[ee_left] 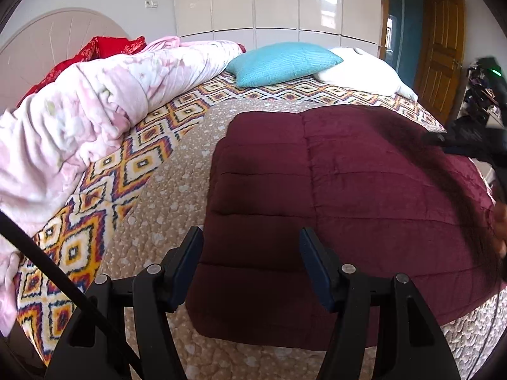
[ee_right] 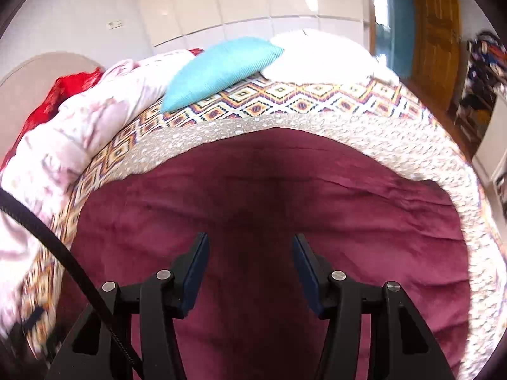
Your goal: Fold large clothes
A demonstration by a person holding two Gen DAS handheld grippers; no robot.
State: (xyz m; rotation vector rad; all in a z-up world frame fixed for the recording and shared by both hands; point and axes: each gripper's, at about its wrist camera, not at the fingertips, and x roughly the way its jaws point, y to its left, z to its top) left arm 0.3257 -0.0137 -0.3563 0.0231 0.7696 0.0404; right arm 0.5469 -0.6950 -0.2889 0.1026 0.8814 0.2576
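We hold both black two-finger grippers, left (ee_left: 250, 237) and right (ee_right: 250, 243), released and empty above the folded maroon quilted plush garment (ee_left: 332, 190) on the near beige bedspread (ee_left: 177, 190).

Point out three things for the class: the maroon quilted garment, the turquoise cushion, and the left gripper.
Maroon quilted garment (ee_left: 332, 190): left wrist view, middle of its stitched top surface.
Turquoise cushion (ee_left: 282, 61): left wrist view, centre of its ribbed face.
Left gripper (ee_left: 252, 267): left wrist view, midway between its open fingertips.
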